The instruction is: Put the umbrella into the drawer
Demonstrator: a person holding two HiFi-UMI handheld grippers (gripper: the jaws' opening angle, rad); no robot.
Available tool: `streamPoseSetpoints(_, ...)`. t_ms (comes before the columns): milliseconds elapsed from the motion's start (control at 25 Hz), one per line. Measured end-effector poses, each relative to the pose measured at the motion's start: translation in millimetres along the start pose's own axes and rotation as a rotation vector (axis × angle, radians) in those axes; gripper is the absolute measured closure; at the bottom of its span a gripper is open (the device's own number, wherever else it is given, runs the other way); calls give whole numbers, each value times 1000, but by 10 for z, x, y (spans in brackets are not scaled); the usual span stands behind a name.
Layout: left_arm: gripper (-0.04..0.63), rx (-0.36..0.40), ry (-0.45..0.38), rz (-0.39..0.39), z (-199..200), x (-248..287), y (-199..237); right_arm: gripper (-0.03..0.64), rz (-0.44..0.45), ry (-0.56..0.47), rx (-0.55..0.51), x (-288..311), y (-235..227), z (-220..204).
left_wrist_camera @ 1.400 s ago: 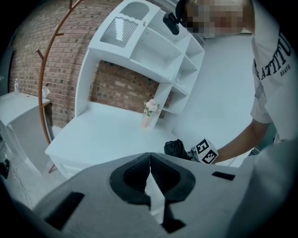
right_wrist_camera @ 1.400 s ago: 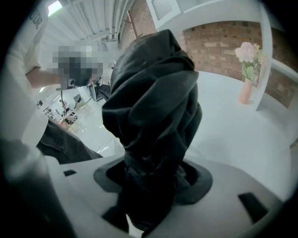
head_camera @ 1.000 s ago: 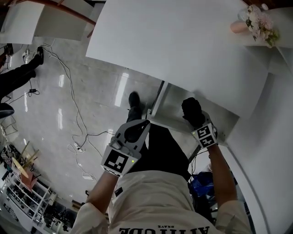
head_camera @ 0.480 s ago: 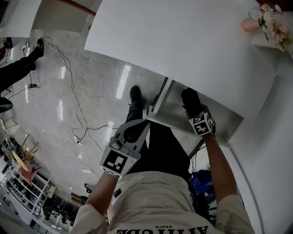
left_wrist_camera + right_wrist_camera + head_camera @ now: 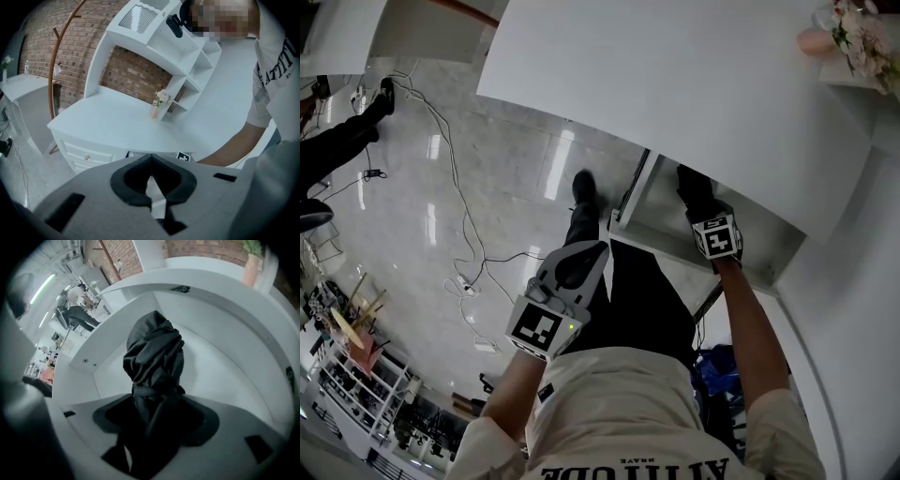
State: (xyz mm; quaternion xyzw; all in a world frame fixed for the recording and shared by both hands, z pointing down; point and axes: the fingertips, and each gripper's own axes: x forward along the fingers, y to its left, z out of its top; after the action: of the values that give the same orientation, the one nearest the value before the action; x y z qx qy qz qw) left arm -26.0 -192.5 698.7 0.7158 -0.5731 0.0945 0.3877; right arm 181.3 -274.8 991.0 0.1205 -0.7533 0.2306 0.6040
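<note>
Umbrella: my right gripper is clamping it, holding it inside open drawer under bench. My left gripper is hanging idle, jaws together, empty. Remaining, I judge: release, withdraw.

The right gripper holds a black umbrella inside the open drawer under the white bench. The left gripper hangs nearer, above dark trousers; cables trail across the floor at left.
</note>
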Motion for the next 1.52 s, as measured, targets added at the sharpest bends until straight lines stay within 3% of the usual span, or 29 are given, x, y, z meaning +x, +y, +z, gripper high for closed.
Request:
streamPoseSetpoints(680, 569, 122, -66, -34, 262, -376, -279, 347, -59, -144, 27, -880, 67, 64)
streamPoseSetpoints(1120, 569, 152, -105, -60, 549, -650, -419, 350, -30, -371, 159, -1824, 193, 306)
streamPoseSetpoints(1520, 569, 222, -128, -81, 798, -931, -416, 448, -4, -534, 274, -2517, 559, 305)
